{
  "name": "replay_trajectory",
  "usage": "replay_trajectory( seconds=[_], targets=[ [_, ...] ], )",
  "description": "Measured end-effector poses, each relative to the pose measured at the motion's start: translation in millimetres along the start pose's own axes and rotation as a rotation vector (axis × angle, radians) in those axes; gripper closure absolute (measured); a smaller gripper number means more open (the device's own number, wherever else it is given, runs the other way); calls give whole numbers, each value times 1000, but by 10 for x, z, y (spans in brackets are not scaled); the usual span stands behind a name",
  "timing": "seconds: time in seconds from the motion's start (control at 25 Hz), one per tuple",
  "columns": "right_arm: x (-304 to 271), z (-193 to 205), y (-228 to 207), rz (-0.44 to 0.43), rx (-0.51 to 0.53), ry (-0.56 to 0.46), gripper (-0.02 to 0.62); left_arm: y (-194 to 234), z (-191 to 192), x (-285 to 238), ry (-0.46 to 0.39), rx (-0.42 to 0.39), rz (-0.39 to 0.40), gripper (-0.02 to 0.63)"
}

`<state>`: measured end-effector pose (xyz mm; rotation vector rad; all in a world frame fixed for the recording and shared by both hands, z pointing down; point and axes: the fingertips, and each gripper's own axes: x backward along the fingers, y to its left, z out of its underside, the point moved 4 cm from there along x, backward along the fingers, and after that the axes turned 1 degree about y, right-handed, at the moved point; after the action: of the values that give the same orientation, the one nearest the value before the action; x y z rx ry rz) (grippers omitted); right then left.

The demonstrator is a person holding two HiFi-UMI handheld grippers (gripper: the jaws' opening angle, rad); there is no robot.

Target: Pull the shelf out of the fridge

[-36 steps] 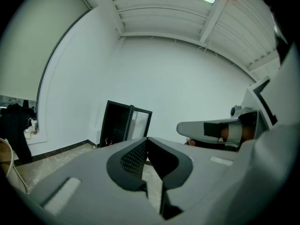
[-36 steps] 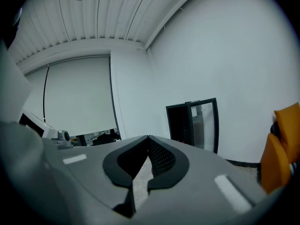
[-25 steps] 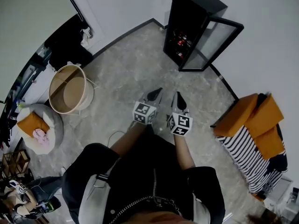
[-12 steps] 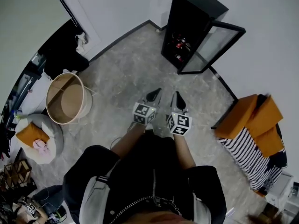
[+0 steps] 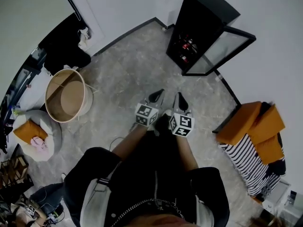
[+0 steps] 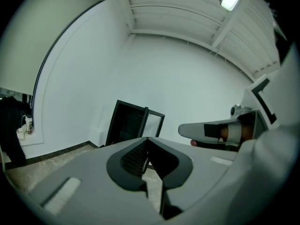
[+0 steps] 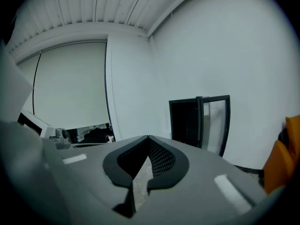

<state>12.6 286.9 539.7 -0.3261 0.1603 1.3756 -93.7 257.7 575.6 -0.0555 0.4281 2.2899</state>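
Grey marbled floor (image 5: pixel 128 74) runs to white walls. The black fridge (image 5: pixel 201 13) stands in the far corner with its glass door (image 5: pixel 222 46) swung open. The shelf (image 5: pixel 185 48) sits inside, seemingly carrying small reddish things. The left gripper (image 5: pixel 159 92) and right gripper (image 5: pixel 180 95) are closed tight and empty, side by side, well apart from the fridge. A round tub (image 5: pixel 66 96) stands left, orange cushions (image 5: pixel 251 122) right.

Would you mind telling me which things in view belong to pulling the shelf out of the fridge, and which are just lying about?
For the job:
- fridge, with its glass door standing open
- left gripper and right gripper, jaws shut and empty

Lying about:
- round tub
- orange cushions
- striped fabric
- white pouf
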Motion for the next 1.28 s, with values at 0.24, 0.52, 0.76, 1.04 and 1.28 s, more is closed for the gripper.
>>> replay_trajectory(
  seconds=[0.24,0.52,0.76,1.04,1.28],
  targets=[
    [-247,-10,5,-24,-19,8,592,201,-53,-71,3,-9,-26,595],
    [-796,-59,19,-45,-44,31,592,621,-147,-240,13,-21,-67,595],
    [-1335,-200,92,-59,-47,33,592,1056,-327,-517,23,-26,-80,597],
    [-1903,-470,-49,-48,-54,26,592,1383,-605,-1007,35,-37,-59,595],
    [-2369,-715,-242,-16,-73,0,592,1584,-801,-1435,49,-64,-19,597]
  ],
)
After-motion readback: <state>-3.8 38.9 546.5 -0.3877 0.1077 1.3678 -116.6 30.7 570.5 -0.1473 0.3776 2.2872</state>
